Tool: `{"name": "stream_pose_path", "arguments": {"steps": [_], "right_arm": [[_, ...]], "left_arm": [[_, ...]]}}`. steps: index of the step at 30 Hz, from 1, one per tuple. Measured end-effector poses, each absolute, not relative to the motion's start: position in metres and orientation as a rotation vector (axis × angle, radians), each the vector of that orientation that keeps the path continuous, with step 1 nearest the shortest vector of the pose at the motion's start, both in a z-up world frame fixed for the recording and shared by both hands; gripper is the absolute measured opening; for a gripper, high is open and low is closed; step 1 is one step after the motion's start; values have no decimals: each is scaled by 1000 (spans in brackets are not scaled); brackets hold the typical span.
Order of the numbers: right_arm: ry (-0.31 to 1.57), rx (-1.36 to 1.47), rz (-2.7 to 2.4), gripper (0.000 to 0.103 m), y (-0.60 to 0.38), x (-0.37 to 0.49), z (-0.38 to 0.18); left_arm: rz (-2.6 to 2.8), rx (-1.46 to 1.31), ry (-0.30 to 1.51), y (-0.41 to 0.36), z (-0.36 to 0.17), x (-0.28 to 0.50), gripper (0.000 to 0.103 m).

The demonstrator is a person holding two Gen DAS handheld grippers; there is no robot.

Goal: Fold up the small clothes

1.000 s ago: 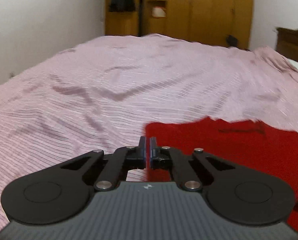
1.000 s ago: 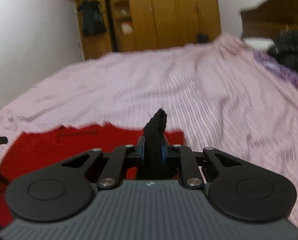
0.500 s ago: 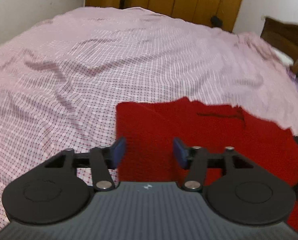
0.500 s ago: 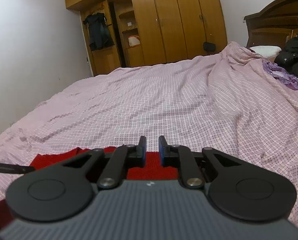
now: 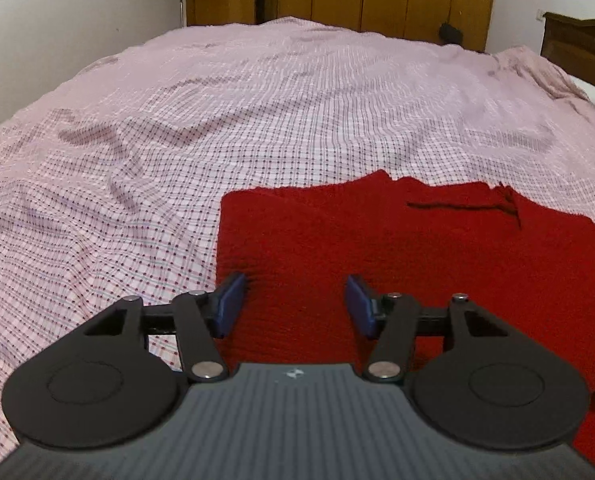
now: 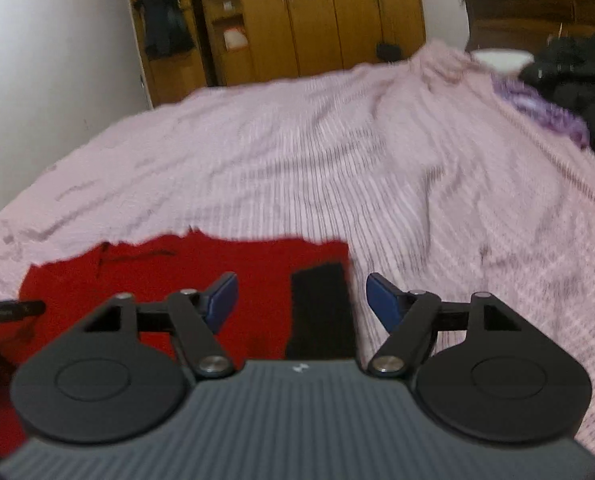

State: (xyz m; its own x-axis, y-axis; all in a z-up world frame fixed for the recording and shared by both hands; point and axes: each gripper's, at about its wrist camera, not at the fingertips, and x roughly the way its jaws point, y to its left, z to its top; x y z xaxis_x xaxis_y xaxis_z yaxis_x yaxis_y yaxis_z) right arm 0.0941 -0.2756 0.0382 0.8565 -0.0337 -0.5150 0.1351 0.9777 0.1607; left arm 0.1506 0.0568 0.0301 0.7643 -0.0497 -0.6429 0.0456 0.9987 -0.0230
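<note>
Bedsheet [image 5: 257,128]: pink checked, wrinkled, covers the bed.
Wardrobe [image 6: 317,12]: wooden, at 12 o'clock.
Headboard [image 6: 537,12]: dark wood, at 2 o'clock.
Black pile [image 6: 577,76]: beside purple cloth [image 6: 545,114], at 2 o'clock.

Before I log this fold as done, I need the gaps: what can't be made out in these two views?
- Near edge of the red garment: hidden by the left gripper body, left wrist view.
- Black strip: lower end behind the right gripper body; motion blur hides what it is.
- Dark pile by the headboard: blurred, cut by the right edge.
</note>
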Motion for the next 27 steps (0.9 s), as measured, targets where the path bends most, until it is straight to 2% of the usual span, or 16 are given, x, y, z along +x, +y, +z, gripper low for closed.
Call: {"name": "stream_pose_path", "arguments": {"steps": [2, 3, 4, 5, 6, 8, 10, 11, 16, 22, 27], "right_arm": [[565, 195, -98, 73, -274, 97, 29], [570, 187, -91, 71, -272, 97, 25], [569, 181, -77, 64, -270, 96, 21], [562, 177, -71, 46, -267, 95, 18], [558, 168, -84, 33, -264, 92, 18], [523, 140, -100, 16, -259, 88, 20], [478, 157, -63, 13, -257, 81, 29], [448, 145, -48, 6, -253, 78, 34], [371, 69, 3, 6, -230, 84, 49], [550, 87, -63, 7, -238, 118, 13], [564, 144, -63, 11, -247, 114, 5]], "left_arm": [[-60, -3, 657, 58, 32, 144, 35], [-59, -6, 644, 60, 33, 142, 31], [-63, -17, 631, 62, 36, 139, 23], [-64, -26, 617, 65, 38, 137, 20], [-64, -30, 604, 68, 41, 135, 17], [-52, -37, 573, 75, 47, 131, 13], [-26, -47, 546, 82, 50, 128, 12], [0, -45, 533, 86, 51, 128, 12], [64, -106, 576, 110, 38, 141, 12], [79, -100, 628, 110, 23, 151, 14], [83, -108, 635, 113, 21, 149, 20]]}}
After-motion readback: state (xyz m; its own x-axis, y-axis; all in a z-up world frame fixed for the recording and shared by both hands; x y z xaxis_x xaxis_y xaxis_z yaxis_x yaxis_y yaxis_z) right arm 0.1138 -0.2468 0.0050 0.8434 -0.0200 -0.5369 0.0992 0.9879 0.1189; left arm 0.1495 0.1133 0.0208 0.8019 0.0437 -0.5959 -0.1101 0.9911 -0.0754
